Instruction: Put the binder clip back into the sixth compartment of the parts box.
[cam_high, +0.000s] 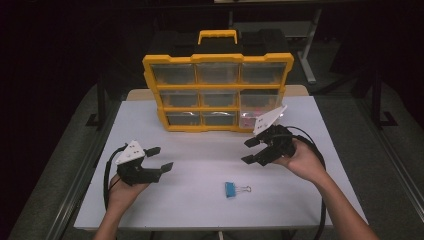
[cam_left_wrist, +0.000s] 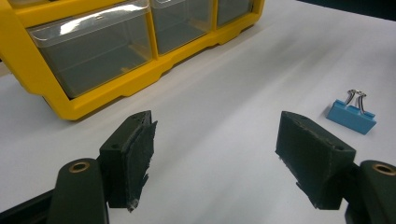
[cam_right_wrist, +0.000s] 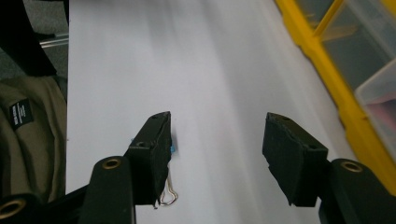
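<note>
A blue binder clip (cam_high: 230, 189) with wire handles lies on the white table (cam_high: 165, 210) near its front edge. My left gripper (cam_high: 161, 158) rests low at the front left, open and empty, and the clip (cam_left_wrist: 351, 116) lies off to the right past its jaws. My right gripper (cam_high: 247, 151) hovers at the right, tilted down toward the table, open with nothing between its jaws. In the right gripper view (cam_right_wrist: 215, 140) the clip (cam_right_wrist: 173, 149) is mostly hidden behind the left-hand jaw.
A yellow organiser (cam_high: 218, 92) with clear drawers stands upright at the back of the table. Its bottom right drawer (cam_high: 250, 120) sticks out and holds something pink. An olive garment (cam_right_wrist: 28, 140) shows beyond the table edge.
</note>
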